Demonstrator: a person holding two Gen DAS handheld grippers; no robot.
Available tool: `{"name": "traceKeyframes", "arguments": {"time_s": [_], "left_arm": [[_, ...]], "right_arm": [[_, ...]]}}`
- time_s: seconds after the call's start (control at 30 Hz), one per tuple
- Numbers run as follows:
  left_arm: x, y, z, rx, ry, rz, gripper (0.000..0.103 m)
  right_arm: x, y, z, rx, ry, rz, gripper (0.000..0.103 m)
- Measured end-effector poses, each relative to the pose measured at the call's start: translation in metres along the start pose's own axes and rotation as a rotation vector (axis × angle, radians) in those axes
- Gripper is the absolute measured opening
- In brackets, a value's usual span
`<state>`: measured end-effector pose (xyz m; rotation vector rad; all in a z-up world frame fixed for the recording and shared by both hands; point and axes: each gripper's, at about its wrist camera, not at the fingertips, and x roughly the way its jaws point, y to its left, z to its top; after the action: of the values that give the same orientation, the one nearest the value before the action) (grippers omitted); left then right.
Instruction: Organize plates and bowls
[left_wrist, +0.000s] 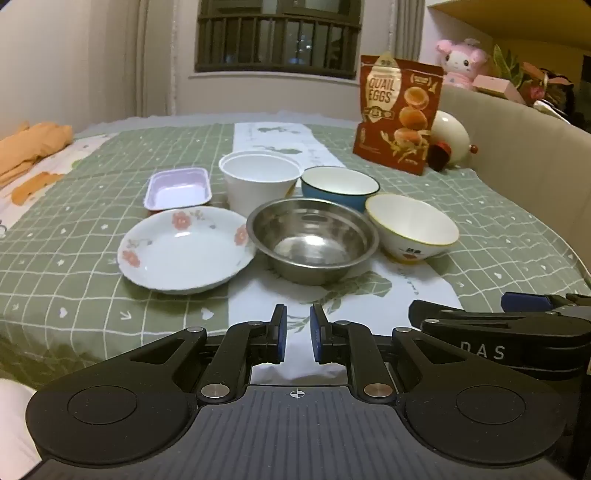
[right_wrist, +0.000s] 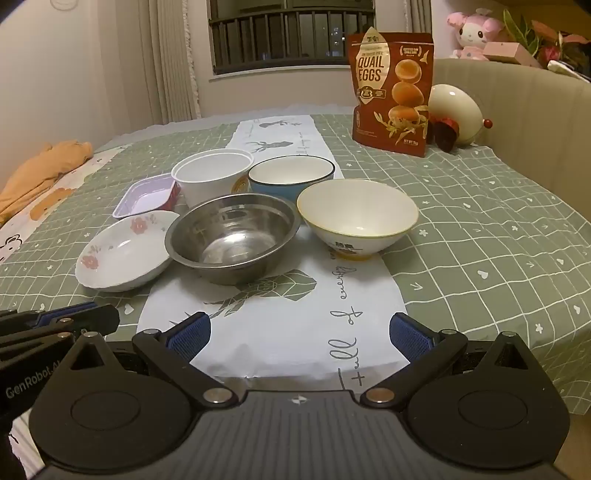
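Note:
On the green checked cover, a floral plate (left_wrist: 186, 249) (right_wrist: 123, 251), a steel bowl (left_wrist: 314, 240) (right_wrist: 232, 232) and a yellow-rimmed white bowl (left_wrist: 412, 227) (right_wrist: 356, 218) form the near row. Behind them stand a lilac tray (left_wrist: 179, 188) (right_wrist: 147, 195), a white tub (left_wrist: 258, 181) (right_wrist: 212, 175) and a blue bowl (left_wrist: 340, 184) (right_wrist: 290, 177). My left gripper (left_wrist: 298, 332) is shut on nothing, short of the steel bowl. My right gripper (right_wrist: 299, 336) is wide open and empty, over the white runner, well short of the bowls.
A red quail-egg bag (left_wrist: 397, 114) (right_wrist: 391, 92) stands at the back right beside a cream egg-shaped object (left_wrist: 448, 134). A beige padded edge (left_wrist: 517, 147) runs along the right. Orange cloth (left_wrist: 33, 147) lies at far left. The cover (left_wrist: 74, 240) falls away at the near edge.

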<state>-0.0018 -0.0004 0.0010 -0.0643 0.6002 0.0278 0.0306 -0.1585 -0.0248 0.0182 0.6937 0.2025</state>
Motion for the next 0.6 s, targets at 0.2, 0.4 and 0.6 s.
{"name": "traceKeyframes", "arguments": {"time_s": [0.2, 0.4, 0.6], "left_arm": [[0.006, 0.008, 0.002, -0.036, 0.051, 0.0, 0.016], [0.007, 0.006, 0.002, -0.036, 0.058, 0.01, 0.016], [0.007, 0.007, 0.002, -0.038, 0.063, 0.008, 0.016]], "right_arm": [[-0.002, -0.001, 0.001, -0.001, -0.004, 0.002, 0.103], [0.005, -0.003, 0.001, -0.004, -0.004, 0.009, 0.103], [-0.003, 0.003, 0.003, -0.01, -0.018, 0.007, 0.103]]}}
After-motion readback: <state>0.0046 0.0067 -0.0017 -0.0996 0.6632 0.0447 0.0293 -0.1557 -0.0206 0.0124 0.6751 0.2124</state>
